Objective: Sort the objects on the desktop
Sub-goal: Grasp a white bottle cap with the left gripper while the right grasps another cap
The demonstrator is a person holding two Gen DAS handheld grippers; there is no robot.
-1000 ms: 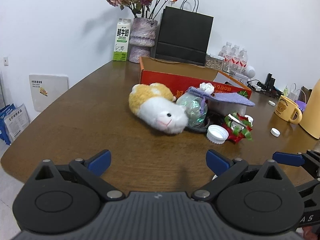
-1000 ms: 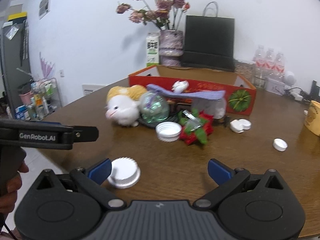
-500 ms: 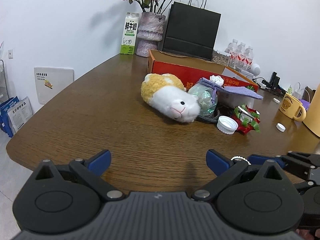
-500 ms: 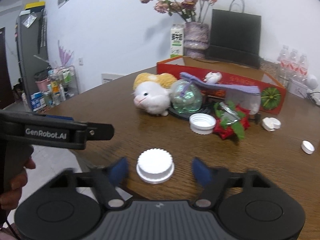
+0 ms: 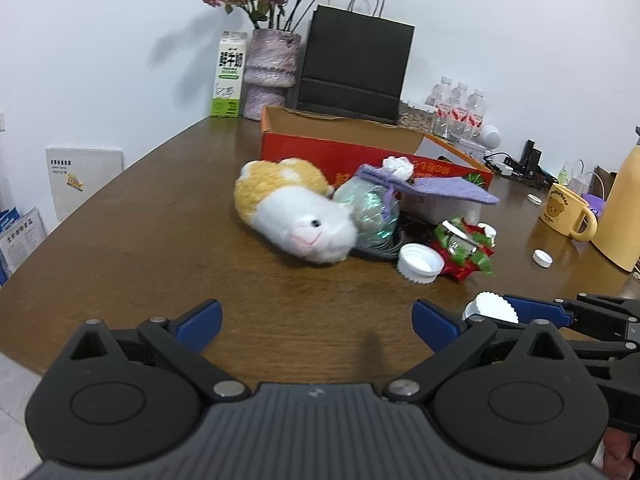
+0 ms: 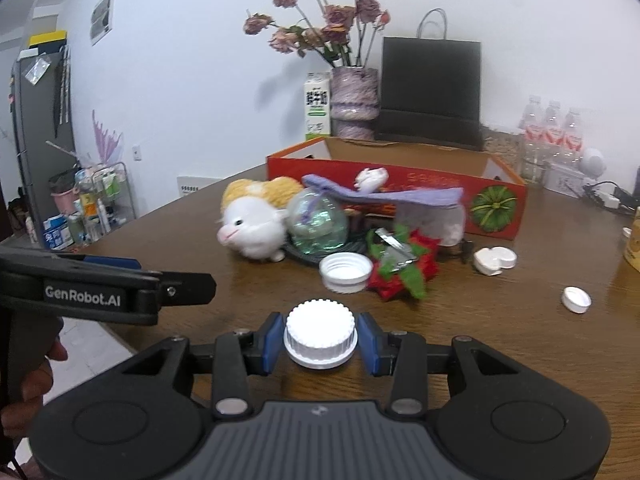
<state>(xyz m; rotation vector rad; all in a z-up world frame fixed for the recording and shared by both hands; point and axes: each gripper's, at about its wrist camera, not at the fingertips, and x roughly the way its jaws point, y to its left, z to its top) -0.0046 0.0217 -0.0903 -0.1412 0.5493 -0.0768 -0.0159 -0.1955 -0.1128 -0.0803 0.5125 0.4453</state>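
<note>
Here the right hand-held gripper (image 6: 320, 339) sits low at the near edge of the bench (image 6: 500, 344), its blue pads on either side of a white ribbed cap (image 6: 320, 334). Jaws closing; pads appear to meet the cap's flanks, the left one at the ribs, the right perhaps with a sliver of gap — hard to be sure. Cap stands on the wood, closed top up.

Left hand-held gripper (image 5: 316, 318) hovers wide open over bare bench, nothing between its pads, just beside the right one.

Step in hand, as I read it: secure the cap, then carry it to the red cardboard box (image 6: 496, 204) at the far side.

How to do it well:
- Finish the squeeze before lifting. The cap is round and hard; a loose hold would likely let it spin or pop out.
- Keep pads on the ribbed band, not the flared skirt below.
- Lift straight up first. The open cap (image 6: 346, 272), the red-and-green bow (image 6: 404, 270) and the plush hamster (image 6: 252, 230) lie between here and the box, so travel above them.
- Left gripper should stay out of the path.
</note>
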